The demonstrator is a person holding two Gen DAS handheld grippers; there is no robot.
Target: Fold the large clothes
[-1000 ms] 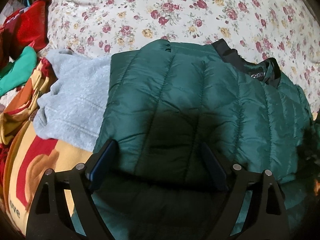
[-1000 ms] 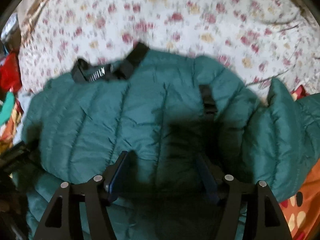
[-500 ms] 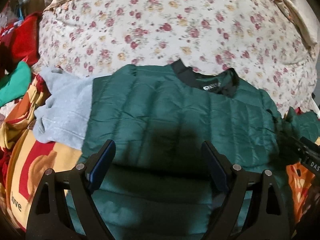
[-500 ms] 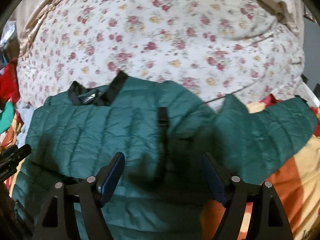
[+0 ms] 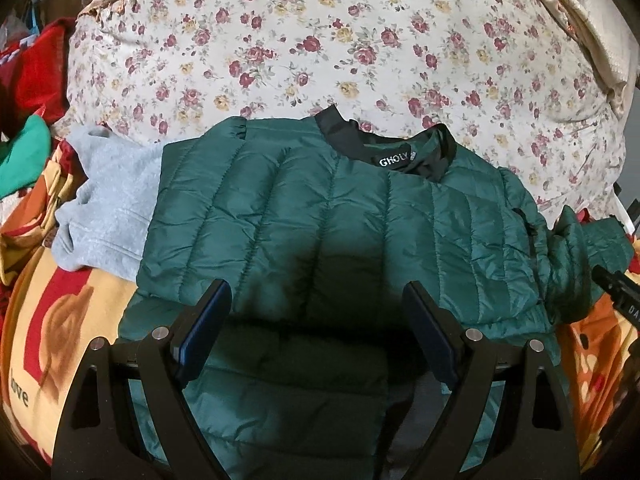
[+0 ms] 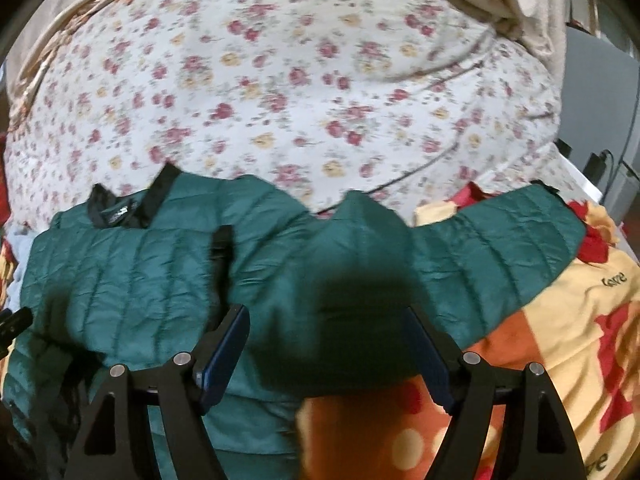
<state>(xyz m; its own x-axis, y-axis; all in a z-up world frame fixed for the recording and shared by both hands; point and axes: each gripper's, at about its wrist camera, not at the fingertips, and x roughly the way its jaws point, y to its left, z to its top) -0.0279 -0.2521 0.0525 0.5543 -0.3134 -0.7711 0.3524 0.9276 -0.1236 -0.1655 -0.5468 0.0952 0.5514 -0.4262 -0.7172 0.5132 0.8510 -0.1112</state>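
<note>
A dark green quilted puffer jacket (image 5: 320, 208) lies flat on the bed, black collar (image 5: 384, 144) away from me, its near part folded over. My left gripper (image 5: 316, 320) is open and empty, hovering above the jacket's lower middle. In the right wrist view the jacket (image 6: 120, 264) lies at the left and its right sleeve (image 6: 492, 240) stretches out to the right. My right gripper (image 6: 326, 336) is open and empty above the base of that sleeve. The right gripper's tip shows at the left view's right edge (image 5: 616, 292).
A grey sweatshirt (image 5: 108, 208) lies partly under the jacket's left side. A floral quilt (image 5: 340, 48) fills the back. A yellow, red and orange blanket (image 6: 560, 340) covers the bed. Red and green clothes (image 5: 24, 120) are piled at the far left.
Both grippers have pulled back and up from the jacket. The right gripper has also swung right, bringing the outstretched sleeve into view. Both stay open.
</note>
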